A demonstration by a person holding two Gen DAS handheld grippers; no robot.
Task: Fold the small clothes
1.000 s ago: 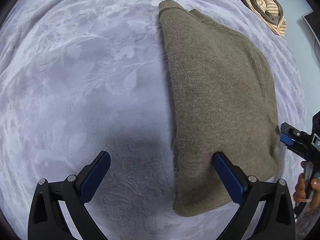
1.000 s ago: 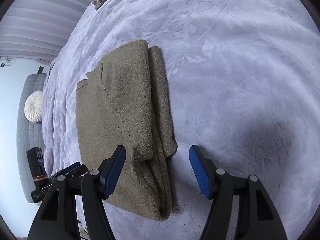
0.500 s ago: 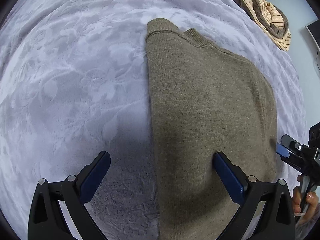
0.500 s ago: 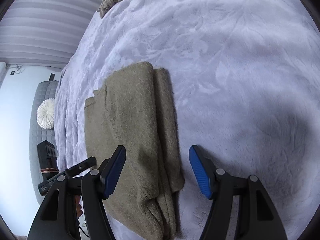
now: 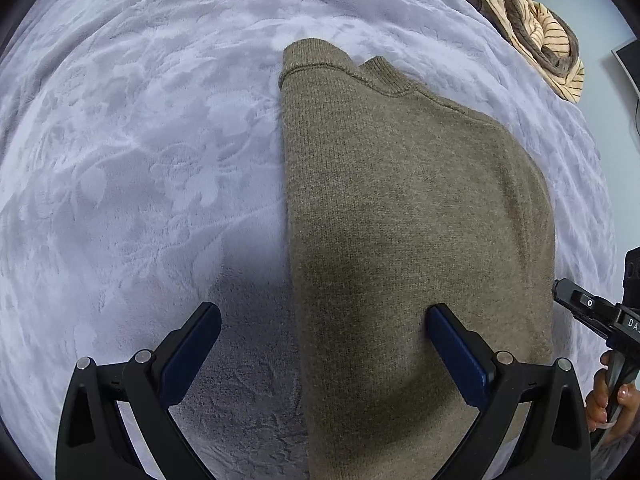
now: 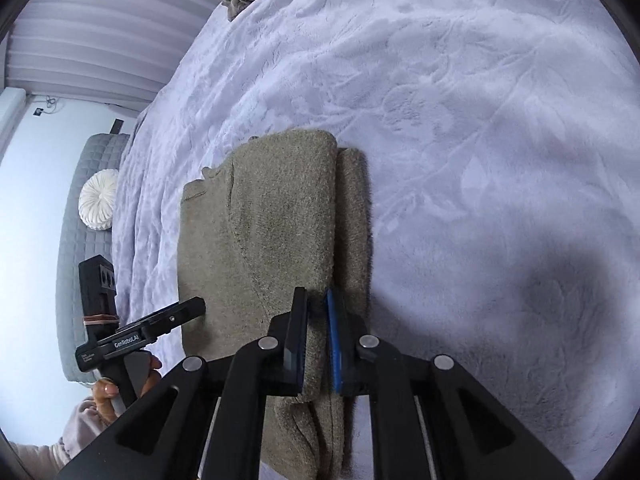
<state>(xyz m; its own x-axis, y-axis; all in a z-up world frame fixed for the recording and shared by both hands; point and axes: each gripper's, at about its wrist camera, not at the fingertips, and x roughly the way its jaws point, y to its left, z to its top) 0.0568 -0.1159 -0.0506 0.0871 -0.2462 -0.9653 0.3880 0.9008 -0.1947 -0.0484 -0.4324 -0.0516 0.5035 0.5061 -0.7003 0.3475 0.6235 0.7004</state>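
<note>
The olive sweater lies flat on the bed, already folded narrow, collar at its far end. The right claw has just been closing and now sits narrow on the sweater's long folded edge, with the knit pinched between its pads. The left claw stands wide over the sweater's opposite long edge, one finger on the bedspread and the other over the knit, gripping nothing.

The step in hand looks like taking both near corners to fold the sweater end over end toward the collar. To do it well, the left claw should close on all layers at its own edge, level with the right one, before either lifts. Then both should rise together and carry the hem straight along the sweater, so the loose inner layer on the right does not slip out.

The bedspread is pale lilac plush with an embossed leaf pattern, soft enough to let cloth drag. Beyond the sweater's collar lies a striped garment; a grey padded headboard and round white cushion stand off the sweater's left.
</note>
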